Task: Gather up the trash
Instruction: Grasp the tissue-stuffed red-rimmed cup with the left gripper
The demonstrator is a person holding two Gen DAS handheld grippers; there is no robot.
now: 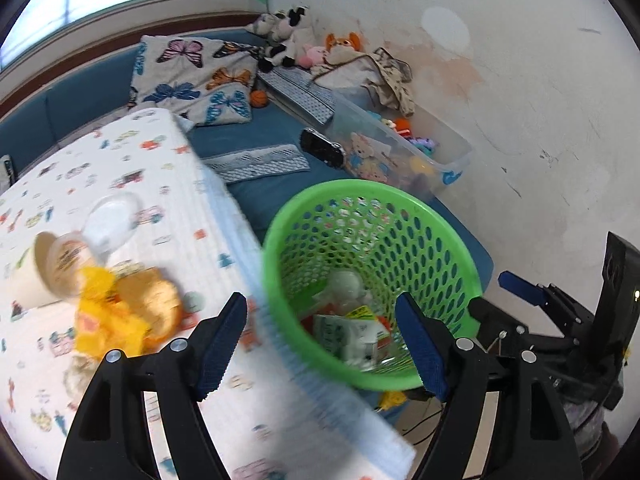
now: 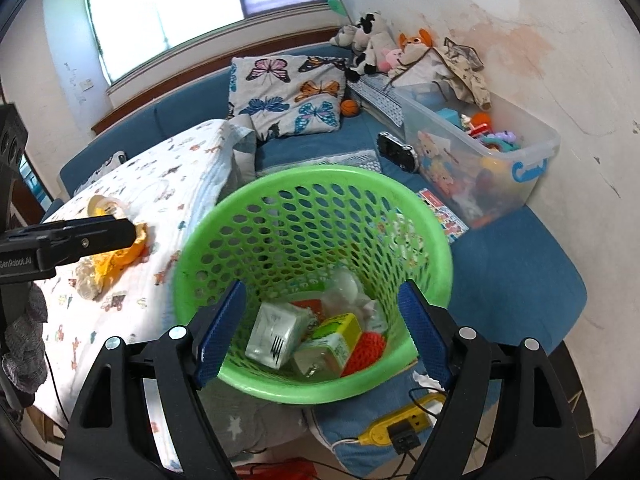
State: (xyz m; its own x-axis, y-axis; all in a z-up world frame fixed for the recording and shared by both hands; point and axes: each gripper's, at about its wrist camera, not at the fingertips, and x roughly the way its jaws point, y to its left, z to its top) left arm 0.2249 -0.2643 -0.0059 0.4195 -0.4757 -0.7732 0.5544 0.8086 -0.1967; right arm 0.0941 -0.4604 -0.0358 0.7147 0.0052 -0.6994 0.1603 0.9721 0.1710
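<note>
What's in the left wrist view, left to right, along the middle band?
Paper cup → yellow wrapper → printed blanket's edge → green basket → right gripper.

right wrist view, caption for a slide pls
Open right gripper above green basket of trash.

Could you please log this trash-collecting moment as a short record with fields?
bin: green mesh basket, upright beside the bed
bin contents: clear box, green carton, red netting, clear wrap
trash left: yellow wrapper, paper cup, clear plastic cup, all on the patterned bedspread
left gripper: open, empty
right gripper: open, empty, over the basket
</note>
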